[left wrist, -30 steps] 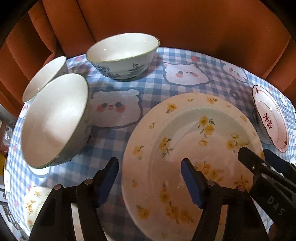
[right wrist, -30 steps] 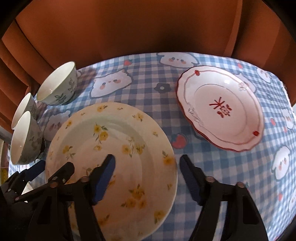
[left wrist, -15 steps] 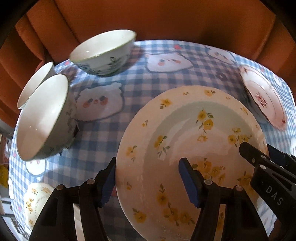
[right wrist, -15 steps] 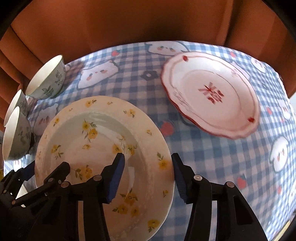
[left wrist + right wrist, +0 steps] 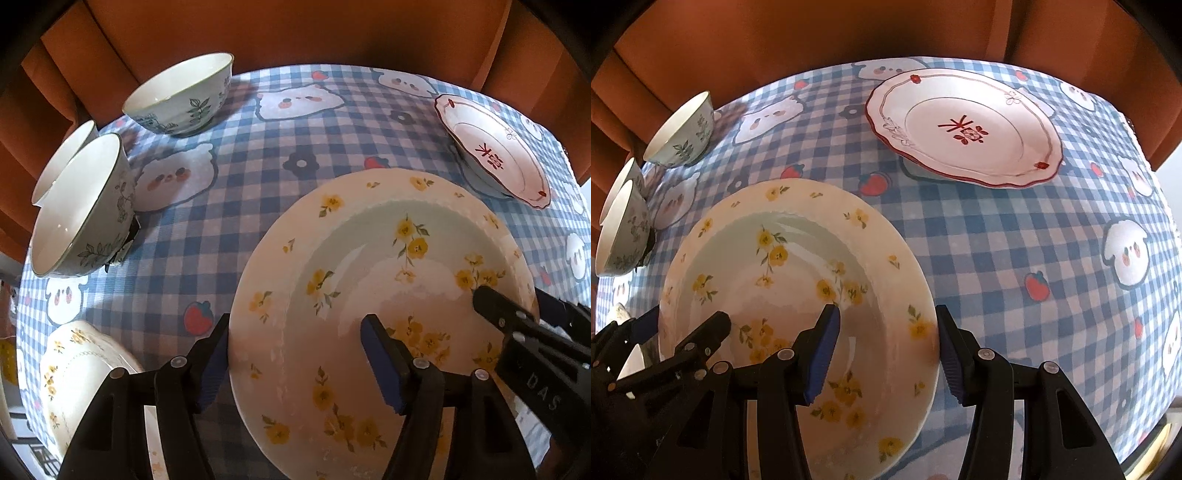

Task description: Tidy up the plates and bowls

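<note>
Now both grippers straddle opposite rims of the yellow-flower plate [image 5: 388, 295]. Left gripper [image 5: 295, 362] is half-wide and has just been opening, with the plate's left rim between its jaws. Right gripper [image 5: 886, 354] is narrower, having just closed in around the right rim; can't tell if the pads press. Judged step: two-handed pickup. Next: pinch both rims and lift level, likely toward the red-trim plate [image 5: 964, 125] ahead of the right gripper. Only the left view shows the small floral dish [image 5: 74, 373].
</note>
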Demonstrator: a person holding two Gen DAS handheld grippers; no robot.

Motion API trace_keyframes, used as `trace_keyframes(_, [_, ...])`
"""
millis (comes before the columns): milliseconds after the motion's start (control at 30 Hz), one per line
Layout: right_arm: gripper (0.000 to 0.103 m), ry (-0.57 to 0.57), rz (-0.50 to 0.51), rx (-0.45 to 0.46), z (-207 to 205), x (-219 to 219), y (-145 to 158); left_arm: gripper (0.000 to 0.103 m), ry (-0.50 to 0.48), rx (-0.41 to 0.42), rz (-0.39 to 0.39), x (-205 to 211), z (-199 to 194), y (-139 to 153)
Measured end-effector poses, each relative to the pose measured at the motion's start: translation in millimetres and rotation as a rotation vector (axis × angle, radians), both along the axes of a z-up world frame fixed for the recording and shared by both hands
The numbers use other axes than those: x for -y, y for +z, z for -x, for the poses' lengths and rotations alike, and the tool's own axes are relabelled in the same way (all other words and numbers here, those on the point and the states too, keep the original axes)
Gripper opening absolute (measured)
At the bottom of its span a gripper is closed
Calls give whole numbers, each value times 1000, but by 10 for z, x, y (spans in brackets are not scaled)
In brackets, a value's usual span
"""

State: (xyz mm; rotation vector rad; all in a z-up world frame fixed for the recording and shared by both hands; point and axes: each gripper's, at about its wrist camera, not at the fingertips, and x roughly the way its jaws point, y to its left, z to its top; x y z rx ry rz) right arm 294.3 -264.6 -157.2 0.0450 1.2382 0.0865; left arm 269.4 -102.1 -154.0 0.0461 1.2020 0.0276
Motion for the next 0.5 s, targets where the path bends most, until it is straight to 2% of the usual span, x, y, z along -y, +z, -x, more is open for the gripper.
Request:
trace_keyframes(300, [56, 27, -7, -4, -95, 9, -11, 72, 22, -18, 7, 14, 12, 10])
trace_keyframes(500, [56, 29, 11, 15, -21, 8, 144, 72, 6, 0, 18, -9, 130, 176])
